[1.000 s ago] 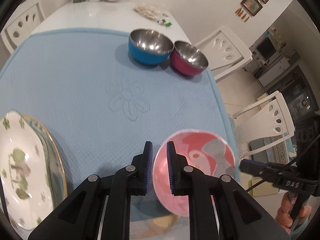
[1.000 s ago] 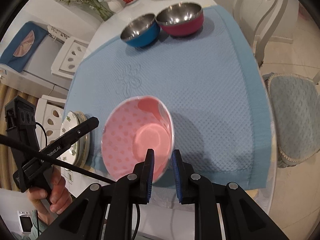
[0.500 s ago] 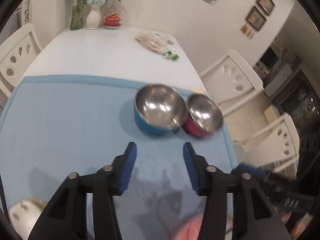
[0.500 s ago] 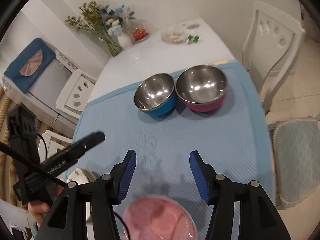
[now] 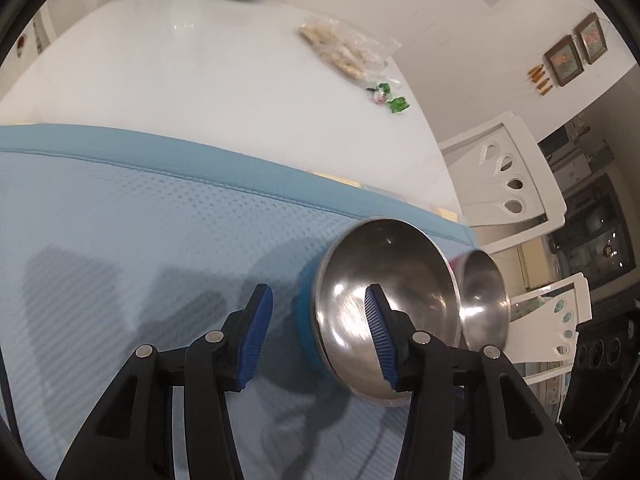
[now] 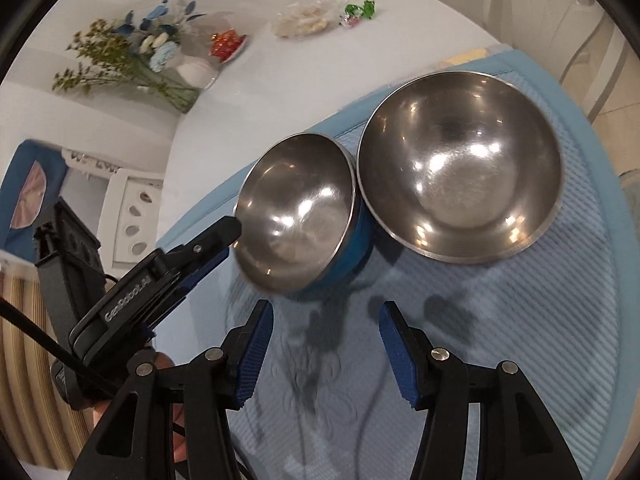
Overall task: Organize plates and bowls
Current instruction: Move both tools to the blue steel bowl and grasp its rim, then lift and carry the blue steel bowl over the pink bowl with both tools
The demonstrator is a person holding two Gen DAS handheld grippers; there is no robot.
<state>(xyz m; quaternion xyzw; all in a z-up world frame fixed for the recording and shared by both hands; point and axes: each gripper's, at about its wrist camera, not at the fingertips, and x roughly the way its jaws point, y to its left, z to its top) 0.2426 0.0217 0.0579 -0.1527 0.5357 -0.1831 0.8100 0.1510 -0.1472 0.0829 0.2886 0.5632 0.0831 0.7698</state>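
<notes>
Both grippers have moved fwd across the blue mat (image 6: 520, 340) since 0.5 s ago; the pink bowl has dropped out of view & the steel bowls now loom large. Left gripper (image 5: 318, 336) is wide open, holding nothing, w/ the blue bowl's (image 5: 384, 304) rim between its fingers: right pad over the bowl's steel inside, left pad outside the blue wall. Blue bowl looks tilted, though lens distortion may add to that. Right gripper (image 6: 326, 354) also open & empty, hovering over the mat just short of both bowls. Red bowl (image 6: 460, 176) sits upright on the mat, touching the blue bowl, near the mat's far right corner. Snack bag (image 5: 348, 50) & flower vase (image 6: 188, 68) sit on the white table (image 5: 180, 60) beyond.
</notes>
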